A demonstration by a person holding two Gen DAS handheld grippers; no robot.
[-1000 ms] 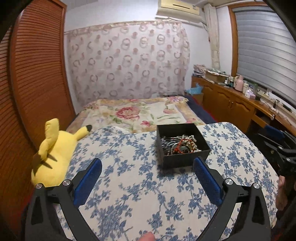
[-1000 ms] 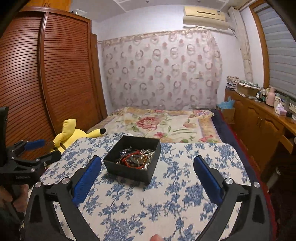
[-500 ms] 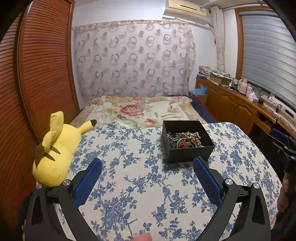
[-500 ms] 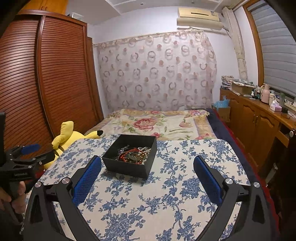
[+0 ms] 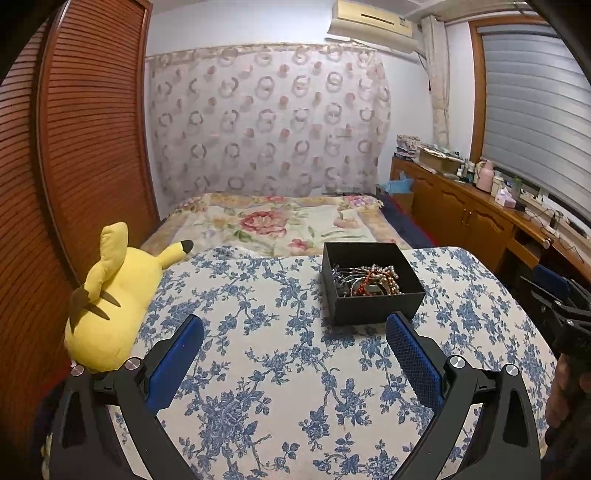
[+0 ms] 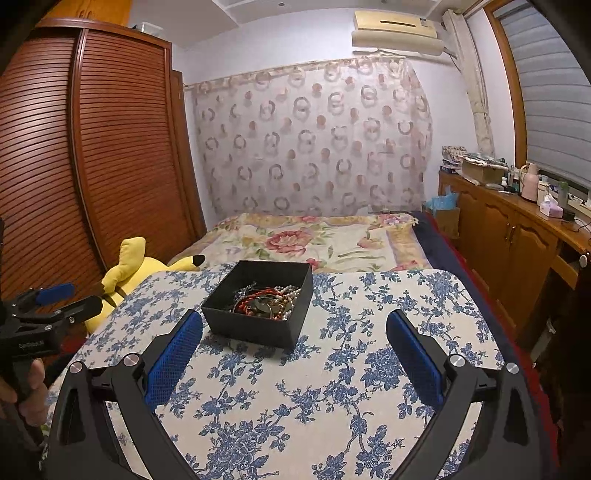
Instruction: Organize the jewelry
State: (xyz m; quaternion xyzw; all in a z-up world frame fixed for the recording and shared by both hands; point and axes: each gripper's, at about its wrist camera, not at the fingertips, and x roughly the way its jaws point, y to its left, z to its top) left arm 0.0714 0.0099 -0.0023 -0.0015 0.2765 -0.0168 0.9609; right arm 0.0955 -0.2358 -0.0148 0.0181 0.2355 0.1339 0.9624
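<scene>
Left wrist: box (image 5: 373, 295) — jewelry (image 5: 365, 280) inside

A yellow plush toy (image 5: 110, 295) lies at the left edge of the blue-flowered desk (image 5: 258, 369). Beyond it, a bed (image 5: 280, 221) under a floral blanket, a ring-patterned curtain (image 5: 266, 125) behind. Slatted wooden wardrobe (image 6: 92, 147) left, wooden cabinet (image 6: 517, 236) right, air conditioner (image 6: 397, 31) up high.

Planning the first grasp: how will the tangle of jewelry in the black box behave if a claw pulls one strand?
The jewelry looks like limp bead strands, so probably floppy. It lies intertwined, so neighbours may lift too. The black box looks light and may drag along.
</scene>
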